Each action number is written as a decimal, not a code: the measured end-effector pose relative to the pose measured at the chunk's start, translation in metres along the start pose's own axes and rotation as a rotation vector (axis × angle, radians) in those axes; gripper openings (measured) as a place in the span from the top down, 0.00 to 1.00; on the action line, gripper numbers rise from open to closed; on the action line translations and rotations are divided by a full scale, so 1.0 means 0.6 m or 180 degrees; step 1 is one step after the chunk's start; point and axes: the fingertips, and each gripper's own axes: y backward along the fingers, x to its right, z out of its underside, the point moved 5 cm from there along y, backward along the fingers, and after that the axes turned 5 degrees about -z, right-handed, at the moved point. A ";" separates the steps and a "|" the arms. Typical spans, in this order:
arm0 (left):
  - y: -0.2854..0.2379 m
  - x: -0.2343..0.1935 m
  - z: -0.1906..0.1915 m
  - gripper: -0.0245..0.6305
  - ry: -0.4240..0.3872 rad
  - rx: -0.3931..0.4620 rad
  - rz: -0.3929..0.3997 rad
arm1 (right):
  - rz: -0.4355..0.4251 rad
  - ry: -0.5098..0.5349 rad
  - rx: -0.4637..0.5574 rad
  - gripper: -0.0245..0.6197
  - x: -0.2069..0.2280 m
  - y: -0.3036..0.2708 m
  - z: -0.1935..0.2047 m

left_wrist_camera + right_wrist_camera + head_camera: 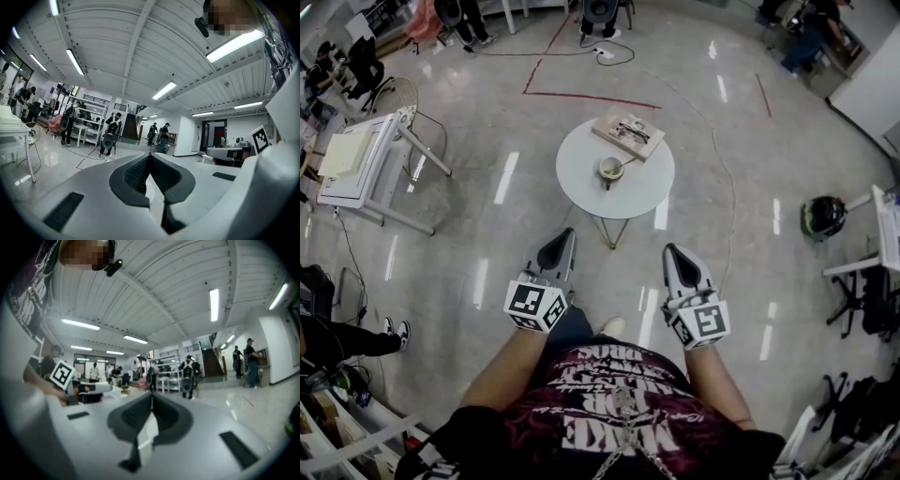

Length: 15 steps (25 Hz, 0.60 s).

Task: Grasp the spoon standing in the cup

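Two hand-held grippers are held low and near, over the floor, well apart from the table. The left hand-held gripper (pixel 565 240) is clenched: in the left gripper view its dark pads (pixel 133 176) are seen pressed together at the tips, with nothing between them. The right hand-held gripper (pixel 673 253) is likewise clenched on nothing, its jaws meeting at the tip in the right gripper view. Each carries a marker cube (pixel 534 306) on which black-and-white square patterns are printed; no letters are given there. White lettering is printed on the person's dark shirt (pixel 619 412), but it is seen upside down and broken by folds, so it cannot be read.

Farther off, a round white table (pixel 581 178) stands on thin legs. Near its middle a pale cup (pixel 610 170) is set, and the spoon (pixel 630 161) stands in it, its handle leaning to the far right over the rim. Whatever else the cup holds cannot be made out. On the far side of the table a flat tan board (pixel 649 146) lies, with small dark things on it that are too small to be told. Red tape lines (pixel 581 95) are laid on the floor (pixel 487 122) beyond the table. To the left a white desk (pixel 356 159) is seen, and to the right a dark rounded thing (pixel 822 217) lies on the floor.
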 end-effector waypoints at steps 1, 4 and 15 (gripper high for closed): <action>0.000 -0.004 0.001 0.93 0.0001 -0.0007 -0.0004 | -0.0009 0.0004 -0.0007 0.91 -0.002 -0.003 0.001; -0.008 -0.014 0.004 0.93 0.0022 -0.0022 0.0009 | 0.0008 -0.0008 -0.0027 0.91 0.002 -0.012 0.007; -0.081 -0.058 -0.002 0.93 0.0018 -0.0094 0.0191 | 0.0129 -0.0042 -0.0082 0.91 0.027 -0.086 0.005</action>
